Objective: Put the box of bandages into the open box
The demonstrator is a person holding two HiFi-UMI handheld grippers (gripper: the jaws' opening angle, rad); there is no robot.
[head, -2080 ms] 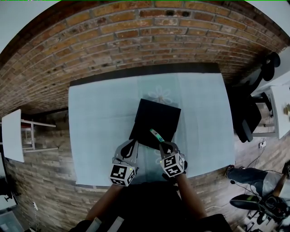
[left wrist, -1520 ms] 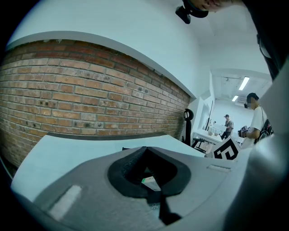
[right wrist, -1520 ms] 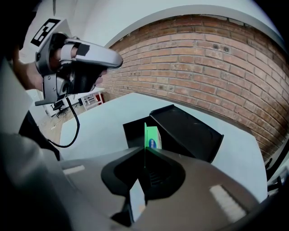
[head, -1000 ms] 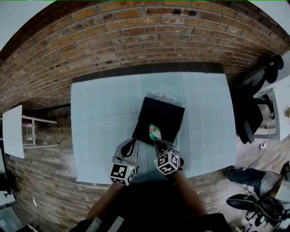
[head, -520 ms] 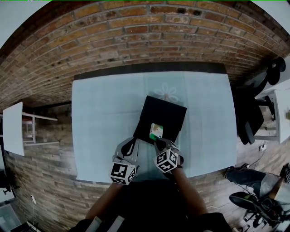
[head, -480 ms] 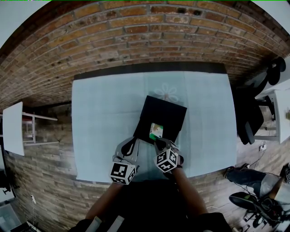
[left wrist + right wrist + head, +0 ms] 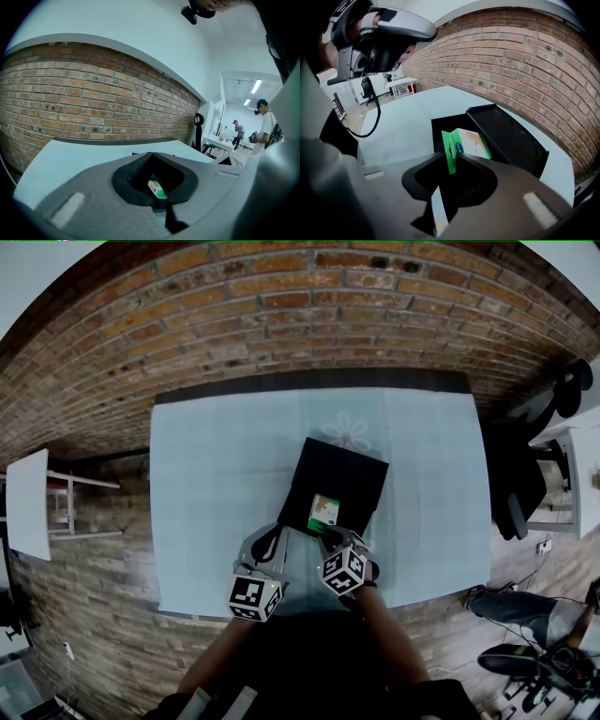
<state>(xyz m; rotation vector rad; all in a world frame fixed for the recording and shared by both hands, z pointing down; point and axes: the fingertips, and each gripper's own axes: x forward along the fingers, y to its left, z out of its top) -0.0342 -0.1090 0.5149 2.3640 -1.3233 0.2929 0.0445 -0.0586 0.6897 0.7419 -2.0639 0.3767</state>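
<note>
Box of bandages (image 7: 324,512) is clamped in the right tool (image 7: 328,532), and it is held at the near left part of the open box (image 7: 349,476). In the right gripper view the pack (image 7: 469,142) is seen pinched by its green end flap, with the two jaws of the right tool (image 7: 451,157) closed onto that flap from either side. The pack's pale printed face is turned upward and tilted away from the tool. Beneath it the black inside of the open box (image 7: 439,127) is seen, with a black lid part lying open alongside. Whether the pack touches the bottom of the open box cannot be told.

The left tool (image 7: 277,531) is set down just beside the near left corner of the open box, and nothing is gripped by it. In the left gripper view its jaws (image 7: 151,154) are seen brought together at the tips, and the box of bandages (image 7: 157,188) is glimpsed beyond them through the loop below the tips.

Everything is carried by a pale blue bench (image 7: 216,474), and the open box is placed near its middle, turned at an angle to the edges. A brick wall (image 7: 281,324) is seen behind the bench, and a dark office chair (image 7: 511,479) is parked off its right end.
</note>
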